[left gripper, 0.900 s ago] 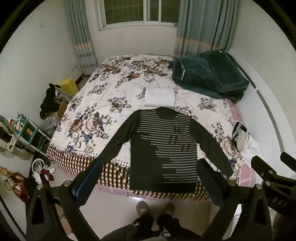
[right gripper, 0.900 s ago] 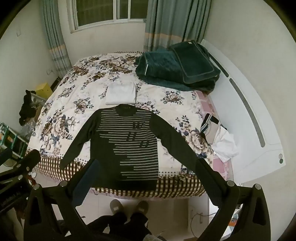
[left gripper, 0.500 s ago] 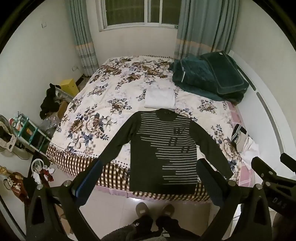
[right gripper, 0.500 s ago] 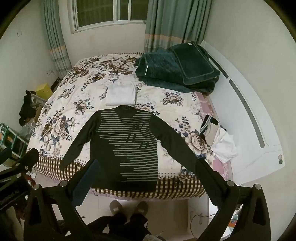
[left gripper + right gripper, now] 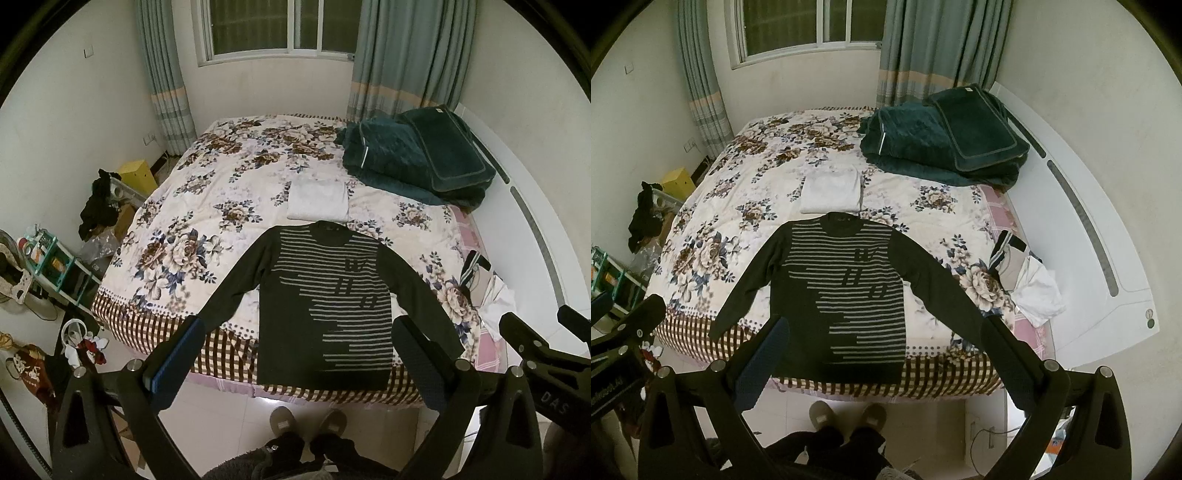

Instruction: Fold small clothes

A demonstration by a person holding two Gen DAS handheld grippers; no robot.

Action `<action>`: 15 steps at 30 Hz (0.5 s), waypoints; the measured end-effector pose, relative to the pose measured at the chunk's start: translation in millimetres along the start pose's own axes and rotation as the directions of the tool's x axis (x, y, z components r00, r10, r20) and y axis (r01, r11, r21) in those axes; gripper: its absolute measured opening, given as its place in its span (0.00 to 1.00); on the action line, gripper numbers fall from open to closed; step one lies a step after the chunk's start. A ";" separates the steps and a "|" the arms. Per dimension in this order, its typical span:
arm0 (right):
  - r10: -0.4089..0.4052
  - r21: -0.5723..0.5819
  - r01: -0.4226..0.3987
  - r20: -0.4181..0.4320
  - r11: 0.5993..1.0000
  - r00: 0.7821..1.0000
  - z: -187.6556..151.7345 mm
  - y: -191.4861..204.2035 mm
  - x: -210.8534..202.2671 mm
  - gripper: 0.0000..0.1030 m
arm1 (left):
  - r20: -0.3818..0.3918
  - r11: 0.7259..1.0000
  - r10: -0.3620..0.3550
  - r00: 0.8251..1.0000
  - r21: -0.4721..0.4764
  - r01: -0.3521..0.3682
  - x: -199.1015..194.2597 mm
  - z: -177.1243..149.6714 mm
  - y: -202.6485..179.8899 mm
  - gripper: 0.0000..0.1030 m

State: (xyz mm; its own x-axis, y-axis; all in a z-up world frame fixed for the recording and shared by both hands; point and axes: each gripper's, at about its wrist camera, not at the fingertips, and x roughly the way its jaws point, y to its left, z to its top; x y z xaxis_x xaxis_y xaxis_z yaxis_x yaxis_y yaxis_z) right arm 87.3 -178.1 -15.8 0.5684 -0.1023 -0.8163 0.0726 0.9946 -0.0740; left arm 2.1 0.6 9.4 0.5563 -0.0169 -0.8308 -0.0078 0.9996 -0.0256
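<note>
A large bed with a cream floral quilt and a brown checked border (image 5: 177, 258) fills the room below a curtained window. At its far right corner lies a heap of dark teal plush bedding (image 5: 413, 155).

Spread flat at the near edge of the bed is a dark long-sleeved sweater with pale grey stripes across the chest (image 5: 325, 302). Both sleeves are splayed outward and its hem hangs just over the bed's edge. Just beyond its collar sits a small white garment already folded into a rectangle (image 5: 319, 201). A crumpled pile of white and striped cloth (image 5: 1027, 280) rests near the bed's right side.

A person stands at the foot of the bed; only grey slippers (image 5: 308, 421) show on the tiled floor.

The left gripper (image 5: 295, 354) and right gripper (image 5: 882, 354) both hover above the near edge with jaws spread wide and nothing between them.

Compared with a moment ago almost nothing has changed: the sweater lies the same and the grippers have barely shifted. Folding of this sweater seems not yet begun; a sleeve looks like the likely first grasp.
</note>
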 end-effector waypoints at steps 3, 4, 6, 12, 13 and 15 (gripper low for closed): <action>0.001 0.000 -0.001 0.000 1.000 1.000 6.7 -3.5 -1.0 1.00 | 0.001 1.000 0.002 1.000 -0.001 -0.002 -1.0 2.2 -0.3 1.00; 0.002 0.000 -0.002 0.001 1.000 1.000 12.0 -4.4 -3.3 1.00 | 0.001 1.000 0.002 1.000 -0.002 -0.002 -1.1 2.6 -0.3 1.00; 0.004 0.000 -0.004 -0.001 1.000 1.000 13.6 -7.3 -4.4 1.00 | 0.001 1.000 0.003 1.000 0.000 -0.003 -1.7 2.3 -0.5 1.00; 0.002 -0.001 -0.002 0.003 1.000 1.000 16.0 -3.2 -4.0 1.00 | 0.005 1.000 0.004 1.000 0.001 -0.004 -2.6 2.5 0.7 1.00; 0.002 -0.001 -0.002 0.003 1.000 1.000 15.1 -3.1 -4.0 1.00 | 0.005 1.000 0.005 1.000 0.003 -0.005 -2.7 2.9 0.5 1.00; 0.002 0.000 -0.002 0.003 1.000 1.000 15.8 -3.3 -4.1 1.00 | 0.006 1.000 0.004 1.000 0.001 -0.004 -3.6 3.5 3.5 1.00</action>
State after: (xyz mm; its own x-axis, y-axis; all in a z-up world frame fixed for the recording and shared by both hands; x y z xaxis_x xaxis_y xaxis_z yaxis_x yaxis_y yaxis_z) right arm 97.7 -181.2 -3.2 0.5713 -0.1002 -0.8146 0.0712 0.9948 -0.0724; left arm 2.9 4.2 14.3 0.5612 -0.0128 -0.8276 -0.0089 0.9997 -0.0215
